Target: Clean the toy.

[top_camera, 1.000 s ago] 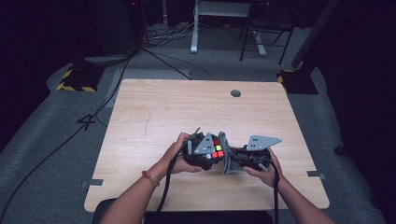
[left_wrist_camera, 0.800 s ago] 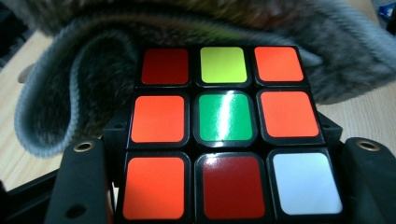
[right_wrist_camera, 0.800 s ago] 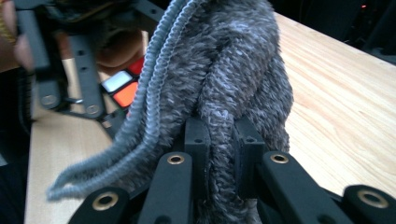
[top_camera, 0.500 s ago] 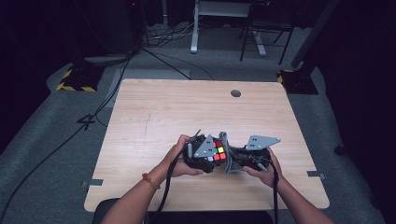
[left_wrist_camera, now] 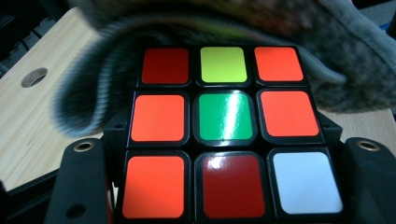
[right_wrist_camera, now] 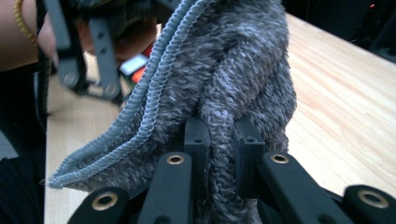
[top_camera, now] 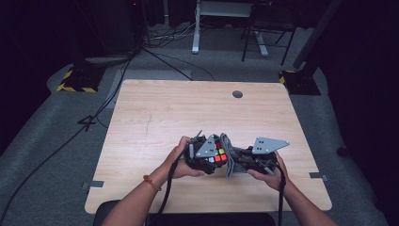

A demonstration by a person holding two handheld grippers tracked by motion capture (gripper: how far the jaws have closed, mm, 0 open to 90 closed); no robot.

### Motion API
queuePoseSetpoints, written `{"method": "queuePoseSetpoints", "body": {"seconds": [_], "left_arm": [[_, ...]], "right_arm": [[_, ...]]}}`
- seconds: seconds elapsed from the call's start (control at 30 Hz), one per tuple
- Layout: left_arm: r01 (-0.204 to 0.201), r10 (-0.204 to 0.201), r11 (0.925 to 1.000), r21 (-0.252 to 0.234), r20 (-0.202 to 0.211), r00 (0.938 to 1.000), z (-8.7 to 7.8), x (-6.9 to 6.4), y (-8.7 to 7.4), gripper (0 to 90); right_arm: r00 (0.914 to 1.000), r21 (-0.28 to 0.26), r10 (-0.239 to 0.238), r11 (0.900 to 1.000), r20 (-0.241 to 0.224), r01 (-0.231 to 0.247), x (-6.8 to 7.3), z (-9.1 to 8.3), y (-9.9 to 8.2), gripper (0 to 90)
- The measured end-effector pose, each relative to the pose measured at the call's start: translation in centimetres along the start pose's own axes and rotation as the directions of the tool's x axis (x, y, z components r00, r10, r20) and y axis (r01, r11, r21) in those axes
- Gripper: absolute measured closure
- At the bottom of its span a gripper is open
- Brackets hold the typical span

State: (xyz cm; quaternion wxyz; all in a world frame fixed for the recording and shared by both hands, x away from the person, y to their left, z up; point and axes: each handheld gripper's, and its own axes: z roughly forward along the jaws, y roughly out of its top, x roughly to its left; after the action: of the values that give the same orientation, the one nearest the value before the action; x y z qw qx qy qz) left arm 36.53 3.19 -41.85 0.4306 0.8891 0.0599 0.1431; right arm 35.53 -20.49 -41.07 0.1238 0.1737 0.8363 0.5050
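Holding a colourful plastic puzzle cube [left_wrist_camera: 224,135] between its two black jaws, the left hand-held gripper [top_camera: 203,157] sits near the front edge of the pale wooden table [top_camera: 155,113], a little right of the middle. The jaws are closed on the cube's sides, so one face with orange, red, green, yellow and white squares stays turned up and free.

Just right of it, the right hand-held gripper [top_camera: 244,162] has its jaws pinched tight on a bunched fold of grey fluffy cloth with a light blue stitched edge [right_wrist_camera: 224,84]. The cloth hangs over the far side of the cube and touches it; I judge that the person wipes the cube with it, one gripper keeping the cube steady while the other moves the cloth. The blur of the cloth in the left gripper view fits this.

Both hands are close to the near edge, so little room is left toward the person. Farther away the table is bare up to a small round hole [top_camera: 237,94] near its far edge, with wide room left and right.
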Motion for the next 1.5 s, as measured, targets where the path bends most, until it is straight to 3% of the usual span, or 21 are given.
{"method": "queuePoseSetpoints", "body": {"seconds": [0.1,0.2,0.3,0.33,0.4,0.53,0.6,0.7,0.83,0.9,1.03,1.2,1.33,1.43,1.5], "left_arm": [[-0.019,0.019,0.9997,0.015,-0.002,0.9998,0.3,-0.5,0.2,33.5],[-0.013,0.013,0.9998,-0.017,0.009,0.9999,0.0,-0.4,0.4,33.5],[0.003,-0.003,0.9987,-0.052,0.004,1.0,-0.7,-0.1,0.4,33.4],[0.009,-0.009,0.9981,-0.06,0.003,1.0,-0.9,0.0,0.4,33.5],[0.009,-0.01,0.9983,-0.058,-0.009,0.9999,-1.1,0.2,0.3,33.5],[0.013,-0.014,0.9996,-0.027,-0.02,0.9997,-0.8,0.5,0.0,33.4],[0.005,-0.005,1.0,0.003,-0.029,0.9996,-0.5,0.6,-0.2,33.4],[0.007,-0.007,0.9999,0.011,-0.009,0.9999,-0.1,0.4,-0.3,33.4],[0.001,-0.001,1.0,0.002,0.002,1.0,-0.2,0.2,-0.1,33.4],[-0.008,0.008,0.9998,0.016,-0.003,1.0,-0.1,0.1,-0.1,33.3],[0.013,-0.013,0.9999,0.0,0.039,0.9992,0.0,0.5,-0.5,33.2],[0.003,-0.004,0.9996,0.028,0.032,0.9995,0.1,0.5,-0.7,32.8],[0.001,-0.001,0.9996,0.03,0.029,0.9996,0.6,0.3,-0.4,33.0],[-0.029,0.029,0.9972,0.068,0.003,0.9996,1.4,0.0,-0.4,32.9],[-0.022,0.022,0.9975,0.067,0.007,0.9997,1.5,0.1,-0.4,33.0]], "right_arm": [[0.9997,0.004,0.01,0.9999,0.02,-0.01,-0.4,0.1,-0.2,79.2],[0.9996,0.049,0.015,0.9987,0.022,-0.016,-0.8,0.6,-0.7,79.2],[0.9994,0.102,0.032,0.9943,0.007,-0.033,-1.2,1.2,-1.3,79.2],[0.9986,0.112,0.05,0.9926,-0.017,-0.047,-1.4,1.5,-1.5,79.2],[0.9987,0.12,0.044,0.9919,-0.025,-0.041,-1.2,1.6,-1.5,79.2],[0.9993,0.103,0.03,0.9943,-0.022,-0.027,-0.8,1.4,-1.2,79.2],[0.9985,0.063,0.035,0.9975,-0.042,-0.032,-0.7,1.0,-0.9,79.2],[0.9995,0.025,0.001,0.9997,-0.031,0.0,-0.1,0.3,-0.2,79.2],[0.9992,-0.015,0.003,0.9999,-0.04,-0.004,-0.3,0.1,-0.4,79.0],[0.9995,-0.007,0.003,1.0,-0.033,-0.003,-0.4,0.3,-0.5,79.1],[0.999,-0.026,-0.002,0.9997,-0.044,0.001,-0.4,0.3,-0.3,79.1],[0.999,-0.024,-0.025,0.9994,-0.036,0.024,0.0,0.4,0.0,79.1],[0.9983,-0.053,0.005,0.9986,-0.058,-0.008,-0.2,0.5,-0.1,79.1],[0.999,-0.036,-0.027,0.999,-0.035,0.026,0.3,0.9,0.1,79.1],[0.9991,-0.041,-0.014,0.9991,-0.039,0.013,0.3,1.0,0.1,79.0]]}}
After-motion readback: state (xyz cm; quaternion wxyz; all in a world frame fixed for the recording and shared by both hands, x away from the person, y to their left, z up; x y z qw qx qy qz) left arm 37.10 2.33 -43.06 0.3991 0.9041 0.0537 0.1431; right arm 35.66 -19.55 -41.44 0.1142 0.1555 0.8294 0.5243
